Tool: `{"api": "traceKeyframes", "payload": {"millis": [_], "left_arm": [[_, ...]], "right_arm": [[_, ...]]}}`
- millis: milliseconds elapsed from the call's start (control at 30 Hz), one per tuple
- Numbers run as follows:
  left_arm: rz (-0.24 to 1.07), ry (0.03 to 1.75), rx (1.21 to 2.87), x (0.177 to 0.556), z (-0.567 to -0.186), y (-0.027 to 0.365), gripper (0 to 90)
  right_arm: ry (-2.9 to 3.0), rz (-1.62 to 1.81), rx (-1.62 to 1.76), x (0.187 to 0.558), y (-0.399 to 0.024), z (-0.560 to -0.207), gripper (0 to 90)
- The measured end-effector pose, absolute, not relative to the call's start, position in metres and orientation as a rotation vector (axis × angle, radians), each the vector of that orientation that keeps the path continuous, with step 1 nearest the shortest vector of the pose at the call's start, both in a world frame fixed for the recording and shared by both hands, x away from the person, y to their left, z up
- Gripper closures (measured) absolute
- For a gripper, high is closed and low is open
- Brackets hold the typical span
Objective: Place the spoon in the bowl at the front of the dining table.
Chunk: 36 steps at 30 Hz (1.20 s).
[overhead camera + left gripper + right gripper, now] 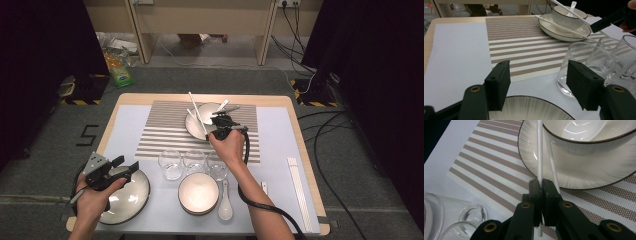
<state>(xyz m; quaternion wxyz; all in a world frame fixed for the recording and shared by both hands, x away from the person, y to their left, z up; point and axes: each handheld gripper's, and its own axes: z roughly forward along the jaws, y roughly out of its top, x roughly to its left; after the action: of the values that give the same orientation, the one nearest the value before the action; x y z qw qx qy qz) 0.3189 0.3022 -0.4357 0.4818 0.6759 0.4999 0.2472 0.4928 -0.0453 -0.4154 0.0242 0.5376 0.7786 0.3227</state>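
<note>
My right gripper (pixel 541 185) is clamped on a white chopstick (pixel 539 150) over the plate (pixel 529 147). Left gripper (pixel 537 83) hangs wide open, holding nothing, above the grey plate (pixel 529 110).

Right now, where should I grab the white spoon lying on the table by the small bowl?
Take the white ceramic spoon by its slim handle, coming straight down from above with the tool's jaws across it. It lies flat, the handle pointing toward the clear glasses, and the rounded scoop is probably too wide and slippery. The small white bowl sits close on its left.
</note>
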Motion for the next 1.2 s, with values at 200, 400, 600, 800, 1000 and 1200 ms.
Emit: {"api": "traceKeyframes", "payload": {"millis": [200,400,600,800,1000,1200], "left_arm": [[0.603,1.219,1.648,0.3190,-0.4357,0.3022,35.2],[0.601,1.221,1.649,0.3192,-0.4358,0.3021,35.2],[0.600,1.220,1.647,0.3193,-0.4361,0.3020,35.2],[0.600,1.220,1.647,0.3194,-0.4361,0.3016,35.2],[0.599,1.219,1.647,0.3197,-0.4363,0.3014,35.2],[0.598,1.220,1.647,0.3198,-0.4364,0.3015,35.2]], "right_arm": [[2.416,0.994,1.664,0.4930,-0.0447,-0.4166,87.0],[2.421,0.993,1.668,0.4935,-0.0438,-0.4168,87.1],[2.425,0.990,1.668,0.4935,-0.0429,-0.4171,87.0],[2.431,0.980,1.666,0.4943,-0.0433,-0.4182,87.0],[2.437,0.974,1.673,0.4947,-0.0422,-0.4193,87.0],[2.447,0.971,1.662,0.4957,-0.0424,-0.4196,86.9]]}}
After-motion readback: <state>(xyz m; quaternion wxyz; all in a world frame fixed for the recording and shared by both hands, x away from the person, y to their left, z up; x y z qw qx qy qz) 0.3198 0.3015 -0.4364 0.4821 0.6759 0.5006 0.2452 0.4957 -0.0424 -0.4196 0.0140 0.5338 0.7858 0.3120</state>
